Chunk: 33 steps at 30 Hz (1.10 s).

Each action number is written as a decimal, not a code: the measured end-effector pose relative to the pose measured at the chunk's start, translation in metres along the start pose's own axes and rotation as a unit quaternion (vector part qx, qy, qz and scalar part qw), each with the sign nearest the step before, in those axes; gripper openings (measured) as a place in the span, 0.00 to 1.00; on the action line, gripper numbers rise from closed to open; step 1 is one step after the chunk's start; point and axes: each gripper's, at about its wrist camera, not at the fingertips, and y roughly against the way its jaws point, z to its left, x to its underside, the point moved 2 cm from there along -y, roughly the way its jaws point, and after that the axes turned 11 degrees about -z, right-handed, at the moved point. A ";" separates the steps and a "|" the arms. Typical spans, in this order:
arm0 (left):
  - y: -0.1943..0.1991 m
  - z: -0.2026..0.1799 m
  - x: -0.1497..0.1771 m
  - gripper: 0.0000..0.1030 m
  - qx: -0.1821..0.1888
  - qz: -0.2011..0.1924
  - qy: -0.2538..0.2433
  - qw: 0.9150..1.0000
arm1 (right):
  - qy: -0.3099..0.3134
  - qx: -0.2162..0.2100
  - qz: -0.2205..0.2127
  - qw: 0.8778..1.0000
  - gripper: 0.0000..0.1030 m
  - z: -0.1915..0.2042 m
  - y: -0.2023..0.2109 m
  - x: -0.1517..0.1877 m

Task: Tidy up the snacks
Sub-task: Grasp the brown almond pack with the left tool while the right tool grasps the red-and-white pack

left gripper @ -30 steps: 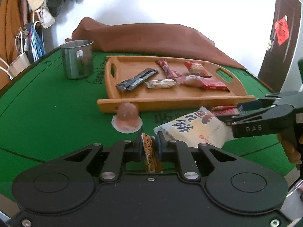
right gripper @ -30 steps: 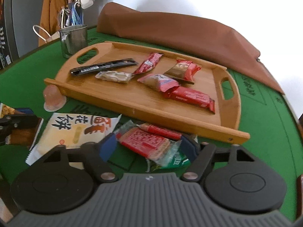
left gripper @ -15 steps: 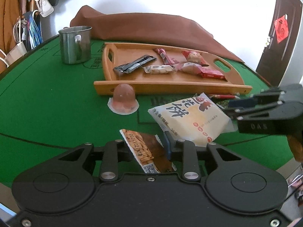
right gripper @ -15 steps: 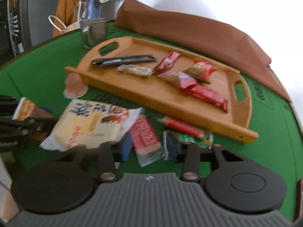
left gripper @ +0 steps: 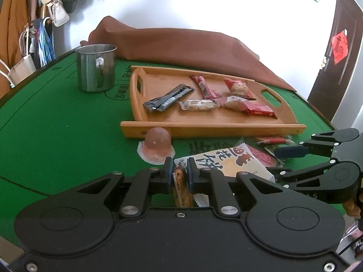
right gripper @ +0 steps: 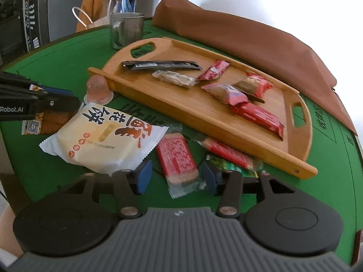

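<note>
A brown snack packet with a peanut picture and a QR code stands on edge low in the left wrist view, clenched between the pads of the left gripper. In the right wrist view the same packet sits at the left edge of the frame, half hidden behind that gripper. Just beside it lies a large white packet printed with bold Chinese characters.

The right gripper has its jaws opening around a red wafer packet at lower centre; the blue pads stand clear of it on either side. To its right lie a red stick snack and a green wrapper, both shown clearly only in this view; the left wrist view catches just their edges.

A pink jelly cup rests upside down on the green surface, touching the front wall of a wooden tray. The tray holds a black bar, a pale nut bar and several red packets. A steel mug stands at upper left, with a brown cloth behind.
</note>
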 end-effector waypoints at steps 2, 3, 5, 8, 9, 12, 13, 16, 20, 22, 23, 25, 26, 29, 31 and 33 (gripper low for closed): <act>0.001 0.002 0.003 0.14 -0.005 0.001 0.000 1.000 | -0.004 -0.004 0.000 1.000 0.62 0.000 -0.004 -0.002; 0.003 0.003 0.004 0.17 -0.008 0.000 0.002 1.000 | -0.008 -0.005 0.000 1.000 0.62 0.000 -0.006 -0.003; 0.006 0.007 0.005 0.34 -0.010 -0.003 0.001 1.000 | -0.028 -0.003 0.000 1.000 0.62 -0.004 -0.012 -0.005; 0.012 0.012 0.006 0.47 -0.021 -0.008 -0.006 1.000 | -0.076 0.004 0.002 0.997 0.57 -0.013 -0.018 -0.005; 0.014 0.014 0.007 0.48 -0.028 -0.008 -0.012 1.000 | -0.084 0.008 0.001 0.996 0.54 -0.015 -0.018 -0.005; 0.021 0.018 0.009 0.56 -0.037 -0.005 -0.028 0.999 | -0.087 0.022 -0.001 0.996 0.52 -0.016 -0.020 -0.005; 0.023 0.018 0.010 0.58 -0.036 -0.001 -0.034 0.999 | -0.087 0.025 -0.001 0.996 0.52 -0.015 -0.019 -0.004; 0.030 0.018 0.015 0.65 -0.029 0.007 -0.043 0.999 | -0.086 0.030 0.000 0.996 0.52 -0.015 -0.017 -0.003; 0.035 0.009 0.023 0.76 -0.005 0.019 -0.052 0.998 | -0.091 0.033 -0.001 0.995 0.51 -0.014 -0.012 0.000; 0.034 0.004 0.026 0.76 -0.004 0.021 -0.065 0.998 | -0.093 0.034 0.000 0.995 0.51 -0.012 -0.007 0.003; 0.033 0.001 0.027 0.75 -0.008 0.022 -0.072 0.997 | -0.098 0.030 0.003 0.995 0.50 -0.010 -0.003 0.004; 0.029 -0.002 0.030 0.69 -0.015 0.030 -0.079 0.996 | -0.109 0.015 0.008 0.994 0.50 -0.008 0.003 0.006; 0.027 -0.003 0.032 0.62 -0.018 0.036 -0.077 0.996 | -0.112 0.004 0.009 0.994 0.50 -0.006 0.007 0.007; 0.025 -0.004 0.033 0.48 -0.023 0.034 -0.078 0.996 | -0.088 0.013 0.002 0.996 0.54 0.001 0.010 0.010; 0.024 -0.005 0.032 0.44 -0.021 0.034 -0.073 0.997 | -0.072 0.031 -0.009 0.997 0.61 0.003 0.009 0.013; 0.022 -0.005 0.032 0.43 -0.022 0.033 -0.072 0.997 | -0.080 0.039 -0.015 0.996 0.62 0.003 0.008 0.013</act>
